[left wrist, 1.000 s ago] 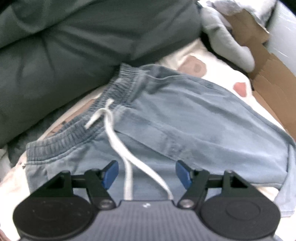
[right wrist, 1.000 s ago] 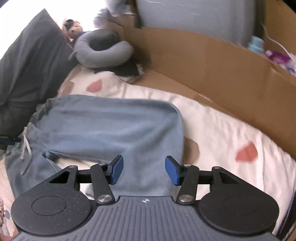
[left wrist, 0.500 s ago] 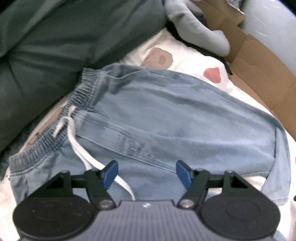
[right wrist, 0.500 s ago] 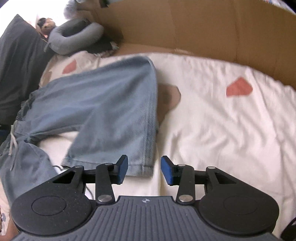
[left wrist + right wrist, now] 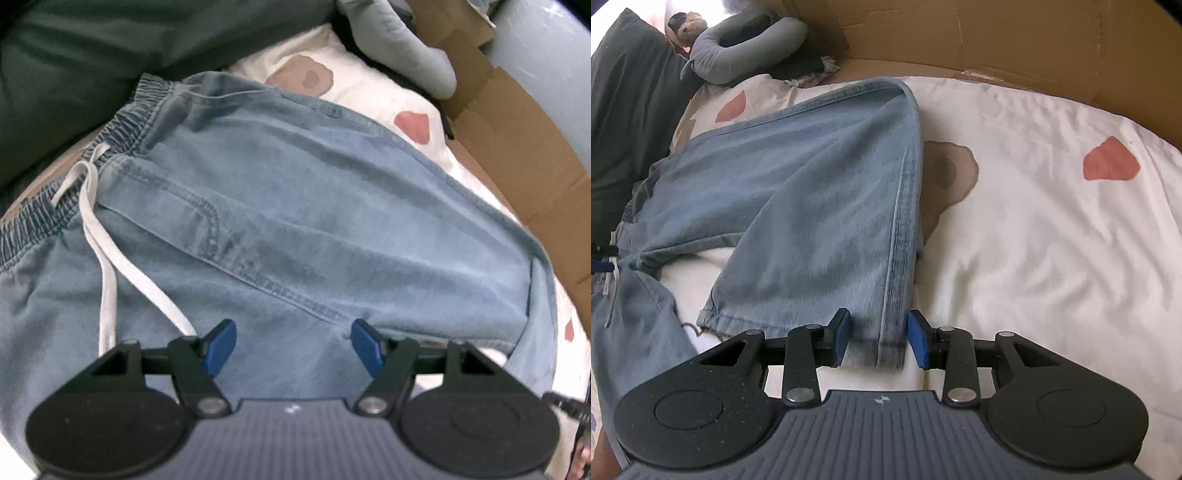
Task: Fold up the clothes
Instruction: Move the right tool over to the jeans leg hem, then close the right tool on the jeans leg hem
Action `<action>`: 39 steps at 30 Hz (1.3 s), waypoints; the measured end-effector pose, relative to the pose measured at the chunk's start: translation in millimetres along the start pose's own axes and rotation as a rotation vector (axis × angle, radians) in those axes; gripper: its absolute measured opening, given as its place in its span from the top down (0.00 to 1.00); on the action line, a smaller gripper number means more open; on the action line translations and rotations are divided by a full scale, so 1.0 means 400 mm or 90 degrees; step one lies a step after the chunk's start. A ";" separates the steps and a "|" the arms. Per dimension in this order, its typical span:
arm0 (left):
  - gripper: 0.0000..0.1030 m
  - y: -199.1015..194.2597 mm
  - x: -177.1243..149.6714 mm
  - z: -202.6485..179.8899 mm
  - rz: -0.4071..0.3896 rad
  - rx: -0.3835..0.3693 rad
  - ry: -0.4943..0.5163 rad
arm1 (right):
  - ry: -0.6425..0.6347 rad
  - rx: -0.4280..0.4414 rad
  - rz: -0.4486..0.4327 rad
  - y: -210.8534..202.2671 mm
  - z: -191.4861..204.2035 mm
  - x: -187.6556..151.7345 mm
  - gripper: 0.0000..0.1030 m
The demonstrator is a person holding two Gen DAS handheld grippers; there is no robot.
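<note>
Denim trousers (image 5: 812, 192) hem half-hidden by right gripper (image 5: 877, 341).

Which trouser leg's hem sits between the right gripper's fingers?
The upper, folded-over leg: its hem corner lies between the open right gripper. The other leg runs off left, untouched.

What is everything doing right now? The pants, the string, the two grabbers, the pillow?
Denim pants: lying on the bedsheet, one leg doubled back, not folded up yet.
Drawstring: untied, trailing loose over the front.
Left gripper: open, above the crotch seam.
Right gripper: open, fingers either side of the leg hem.
Neck pillow: curled, by the cardboard.
</note>
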State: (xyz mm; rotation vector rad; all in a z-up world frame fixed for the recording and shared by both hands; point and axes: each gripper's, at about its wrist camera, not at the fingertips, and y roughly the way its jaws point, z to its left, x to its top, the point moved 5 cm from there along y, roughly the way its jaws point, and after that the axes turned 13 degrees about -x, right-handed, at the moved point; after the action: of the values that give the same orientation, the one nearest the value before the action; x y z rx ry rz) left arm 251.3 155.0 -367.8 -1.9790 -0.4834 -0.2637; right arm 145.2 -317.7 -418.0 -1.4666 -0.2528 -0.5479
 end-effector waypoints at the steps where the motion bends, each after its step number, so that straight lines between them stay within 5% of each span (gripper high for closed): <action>1: 0.30 0.002 -0.004 0.002 0.003 0.001 0.002 | 0.003 0.003 0.002 0.007 -0.002 0.005 0.60; 12: 0.30 0.014 -0.024 0.016 0.021 0.005 0.006 | 0.051 0.114 0.042 0.019 -0.025 -0.009 0.61; 19: 0.30 0.016 -0.030 0.010 0.022 0.008 0.005 | 0.163 0.164 0.037 -0.027 -0.050 -0.018 0.62; 23: 0.30 0.022 -0.025 -0.004 0.023 0.005 0.011 | 0.198 0.176 0.030 -0.027 -0.047 -0.021 0.72; 31: 0.30 0.041 0.002 -0.039 0.031 0.003 0.057 | 0.169 0.124 0.048 -0.001 -0.039 -0.033 0.80; 39: 0.30 0.054 0.063 -0.041 0.004 0.008 0.079 | 0.068 -0.001 0.039 -0.021 -0.117 0.024 0.81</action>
State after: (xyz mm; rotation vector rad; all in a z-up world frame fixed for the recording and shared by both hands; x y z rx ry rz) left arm 284.1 137.5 -368.3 -1.9387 -0.3985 -0.3770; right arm 141.4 -365.4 -411.1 -1.4367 -0.1226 -0.5749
